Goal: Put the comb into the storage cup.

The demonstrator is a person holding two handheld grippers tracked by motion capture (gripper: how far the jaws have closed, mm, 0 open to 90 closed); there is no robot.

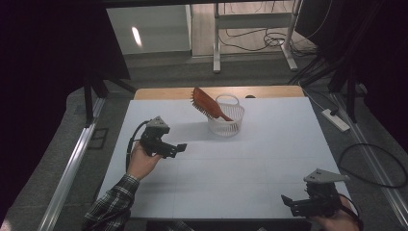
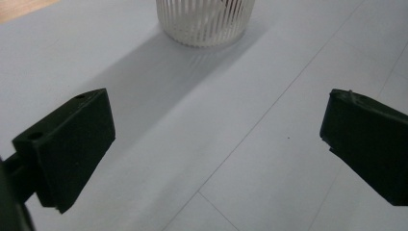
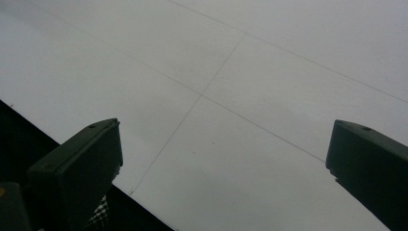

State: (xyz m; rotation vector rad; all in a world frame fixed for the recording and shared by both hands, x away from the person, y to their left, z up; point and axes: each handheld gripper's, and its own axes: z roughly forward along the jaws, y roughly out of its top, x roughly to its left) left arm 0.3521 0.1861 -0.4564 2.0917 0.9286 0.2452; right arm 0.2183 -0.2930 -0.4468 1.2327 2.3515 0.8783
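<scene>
Resting in the white slatted basket (image 1: 226, 120), the wooden hairbrush (image 1: 206, 103) looks light and rigid; grasp its head. Left gripper (image 2: 216, 144) and right gripper (image 3: 223, 163): jaws wide, empty.

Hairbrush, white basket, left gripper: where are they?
hairbrush (image 1: 204, 102), high view, its bristled head.
white basket (image 1: 226, 126), high view, its slatted front wall.
left gripper (image 1: 180, 147), high view, between its fingertips.
</scene>
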